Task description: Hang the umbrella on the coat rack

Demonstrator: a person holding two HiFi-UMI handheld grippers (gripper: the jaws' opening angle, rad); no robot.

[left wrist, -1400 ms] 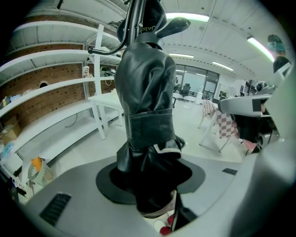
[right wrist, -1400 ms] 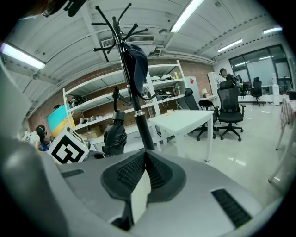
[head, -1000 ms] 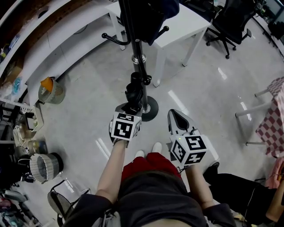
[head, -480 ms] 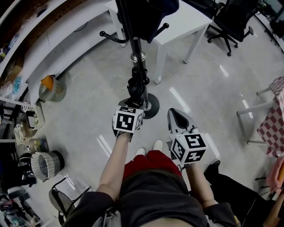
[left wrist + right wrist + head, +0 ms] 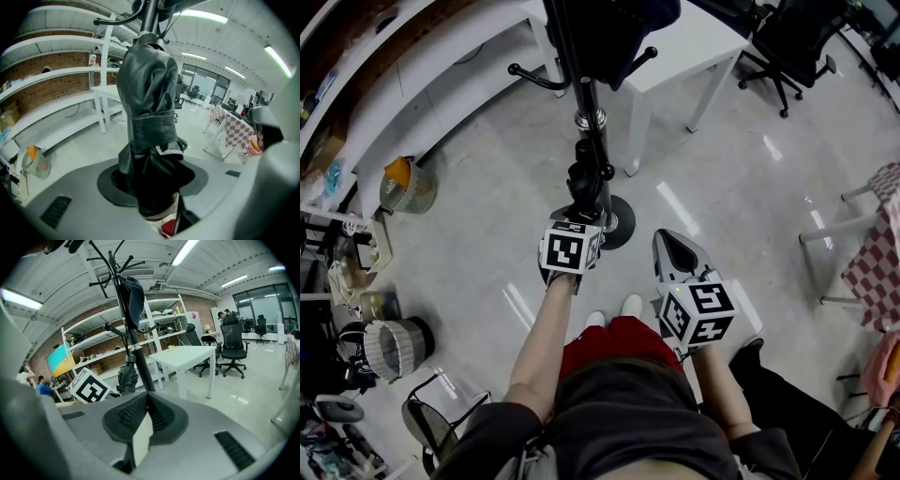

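A folded black umbrella (image 5: 147,117) stands up out of my left gripper (image 5: 154,187), whose jaws are shut on its lower end. In the head view the umbrella (image 5: 584,183) lies right against the black coat rack pole (image 5: 588,103), above the round base (image 5: 619,228), with my left gripper (image 5: 578,220) just below it. The umbrella's top reaches a ring on the pole (image 5: 130,348); whether it hangs from anything I cannot tell. A dark garment (image 5: 136,296) hangs on the coat rack (image 5: 123,310). My right gripper (image 5: 668,244) is shut and empty, to the right of the base.
A white table (image 5: 694,47) stands behind the rack, with a black office chair (image 5: 797,37) beyond it. Curved white shelves (image 5: 384,84) run along the left, with baskets (image 5: 403,187) and clutter on the floor below. A chequered tablecloth (image 5: 881,253) shows at the right edge.
My left gripper has carried the umbrella a little closer to the rack's pole and slightly lower. The right gripper has stayed where it was.
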